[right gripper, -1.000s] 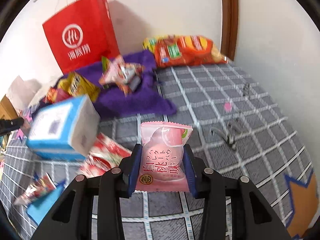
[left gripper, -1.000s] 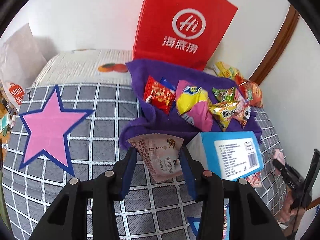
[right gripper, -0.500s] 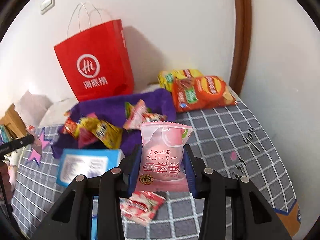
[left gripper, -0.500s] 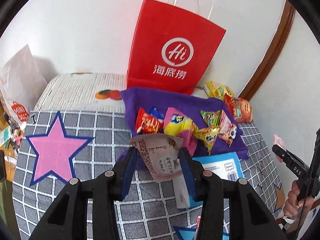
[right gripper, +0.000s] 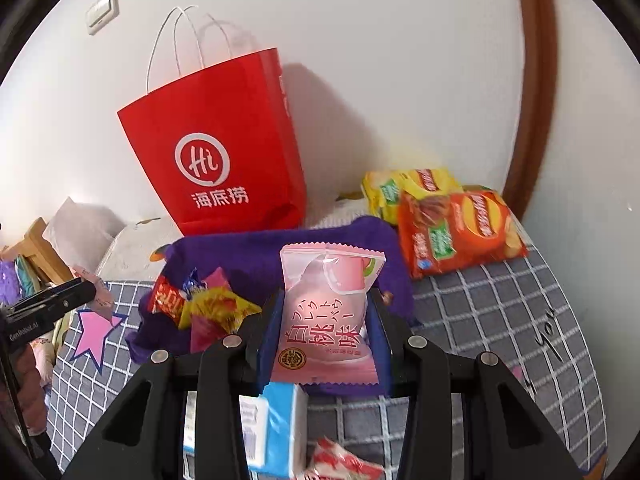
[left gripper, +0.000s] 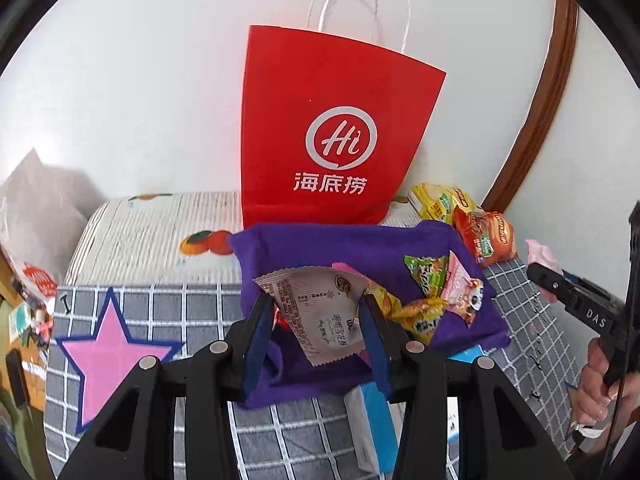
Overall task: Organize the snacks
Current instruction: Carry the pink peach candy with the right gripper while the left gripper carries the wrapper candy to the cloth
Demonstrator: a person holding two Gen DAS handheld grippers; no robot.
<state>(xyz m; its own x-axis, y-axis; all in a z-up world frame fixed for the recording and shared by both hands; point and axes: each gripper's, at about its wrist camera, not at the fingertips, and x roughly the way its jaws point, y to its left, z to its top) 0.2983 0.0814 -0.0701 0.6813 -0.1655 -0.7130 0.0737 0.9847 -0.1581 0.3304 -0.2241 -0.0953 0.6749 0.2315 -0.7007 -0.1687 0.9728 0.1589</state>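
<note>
White walls back a grid-checked bed (left gripper: 168,300) strewn with snacks. Left gripper (left gripper: 318,320) is clamped on a white packet (left gripper: 320,312), held above the purple cloth (left gripper: 360,248); right gripper (right gripper: 326,330) pinches a pink peach packet (right gripper: 326,312) over the same cloth. From the left gripper, loose snacks (left gripper: 436,296) lie at two o'clock, a red bag (left gripper: 332,128) stands at twelve, and chip bags (left gripper: 480,228) sit farther at two, against the wall.
</note>
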